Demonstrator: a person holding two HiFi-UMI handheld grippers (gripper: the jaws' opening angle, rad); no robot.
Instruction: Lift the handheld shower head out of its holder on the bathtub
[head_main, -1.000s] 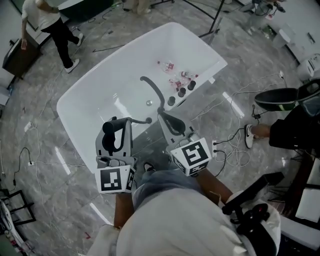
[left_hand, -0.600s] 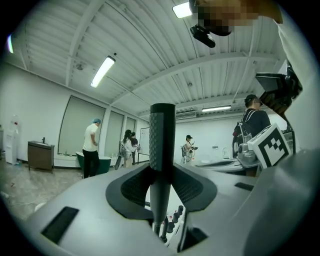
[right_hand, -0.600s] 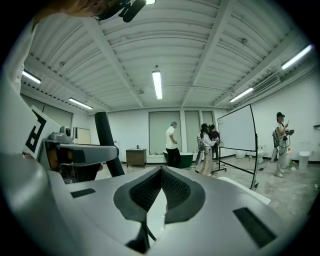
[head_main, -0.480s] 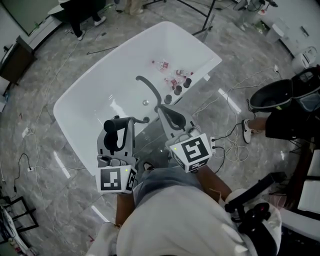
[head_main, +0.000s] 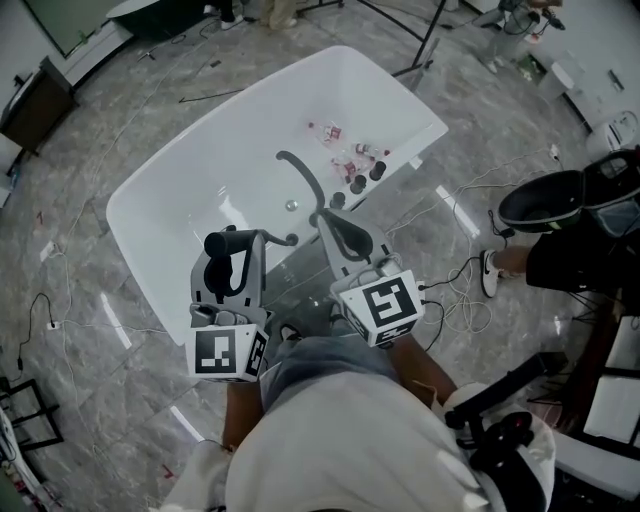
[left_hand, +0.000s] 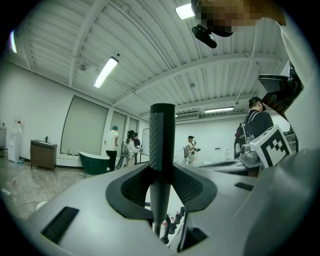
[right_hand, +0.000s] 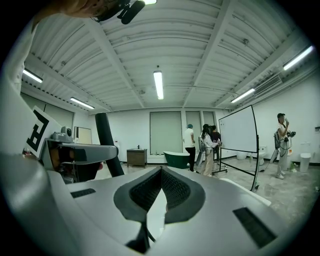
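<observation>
The white bathtub lies below me in the head view. My left gripper is shut on the shower head's dark ribbed handle, which stands upright between its pads above the near rim. In the left gripper view the handle rises straight up through the jaws. A dark hose curves across the inside of the tub. My right gripper hovers beside it to the right, shut, with nothing between its pads. The right gripper view shows the handle at its left.
Dark tap knobs sit on the tub's right rim, and small bottles lie inside the tub. Cables trail over the marble floor. A seated person's shoe is at the right. People stand by a green tub far off.
Both grippers stay where they were, the left one still shut on the handle. The person walking at the top left has left the head view.
</observation>
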